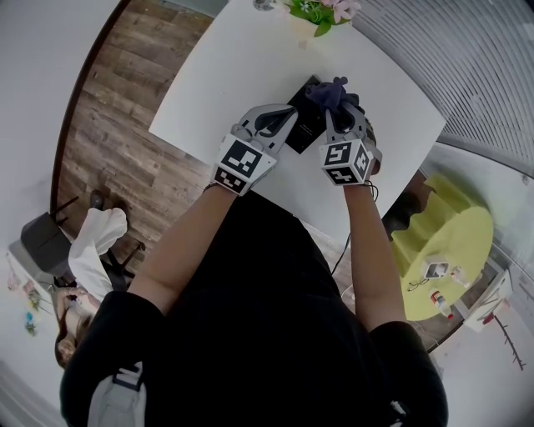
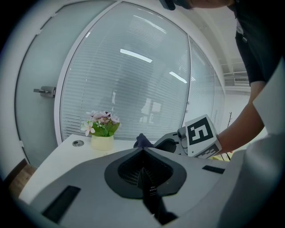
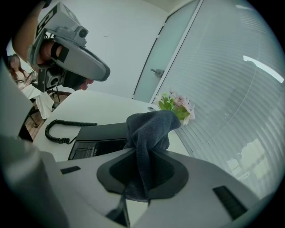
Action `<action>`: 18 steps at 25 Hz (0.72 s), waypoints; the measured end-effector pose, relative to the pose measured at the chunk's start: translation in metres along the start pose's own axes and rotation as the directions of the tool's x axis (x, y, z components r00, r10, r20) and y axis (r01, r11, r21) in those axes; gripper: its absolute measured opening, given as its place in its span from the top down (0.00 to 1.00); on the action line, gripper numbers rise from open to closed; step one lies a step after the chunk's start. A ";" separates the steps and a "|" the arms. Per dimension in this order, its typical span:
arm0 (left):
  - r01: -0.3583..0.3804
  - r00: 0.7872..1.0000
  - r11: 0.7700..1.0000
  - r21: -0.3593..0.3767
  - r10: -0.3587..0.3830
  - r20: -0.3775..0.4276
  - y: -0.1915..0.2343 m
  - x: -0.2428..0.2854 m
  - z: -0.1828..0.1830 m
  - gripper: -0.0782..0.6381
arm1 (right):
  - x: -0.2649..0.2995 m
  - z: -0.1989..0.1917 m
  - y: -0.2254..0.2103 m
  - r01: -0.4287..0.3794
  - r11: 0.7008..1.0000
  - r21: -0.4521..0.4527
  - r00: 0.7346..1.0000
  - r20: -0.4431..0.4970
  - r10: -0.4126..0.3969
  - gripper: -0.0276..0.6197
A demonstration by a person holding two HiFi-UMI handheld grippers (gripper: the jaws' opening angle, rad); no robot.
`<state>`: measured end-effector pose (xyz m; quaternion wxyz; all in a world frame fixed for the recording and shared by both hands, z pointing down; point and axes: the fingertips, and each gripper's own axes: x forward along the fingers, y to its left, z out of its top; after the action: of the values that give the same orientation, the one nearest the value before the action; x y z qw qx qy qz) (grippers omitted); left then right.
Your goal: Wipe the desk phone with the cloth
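Note:
A black desk phone [image 1: 304, 125] lies on the white table [image 1: 217, 75]; in the right gripper view the phone [image 3: 100, 133] sits just beyond the jaws, its coiled cord [image 3: 58, 129] trailing left. My right gripper [image 3: 149, 149] is shut on a dark blue cloth [image 3: 149, 129] that bunches upward out of the jaws, held over the phone's far end [image 1: 332, 92]. My left gripper [image 1: 279, 117] hovers over the phone's left side; its jaws [image 2: 142, 149] stand shut with nothing visible between them. From the left gripper view I see the cloth [image 2: 142, 140] and the right gripper [image 2: 178, 142].
A small pot of pink flowers [image 1: 321, 10] stands at the table's far edge, before a glass wall with blinds [image 2: 133, 80]. A round grommet [image 2: 78, 143] is set in the tabletop. A yellow-green round table [image 1: 450, 242] is at the right, a chair [image 1: 42, 238] on the wood floor at the left.

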<state>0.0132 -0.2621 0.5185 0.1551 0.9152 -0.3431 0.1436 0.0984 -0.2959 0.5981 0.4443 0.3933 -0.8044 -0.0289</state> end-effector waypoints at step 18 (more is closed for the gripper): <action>-0.011 0.999 1.000 -0.017 0.010 -0.037 -0.009 -0.004 -0.030 0.88 | -0.006 -0.014 0.054 -0.066 0.998 -0.014 0.998 -0.007 0.066 0.83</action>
<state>0.0122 -0.2420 0.5423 0.1684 0.9092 -0.3461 0.1585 0.0771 -0.2506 0.6240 0.4504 0.3634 -0.8153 -0.0187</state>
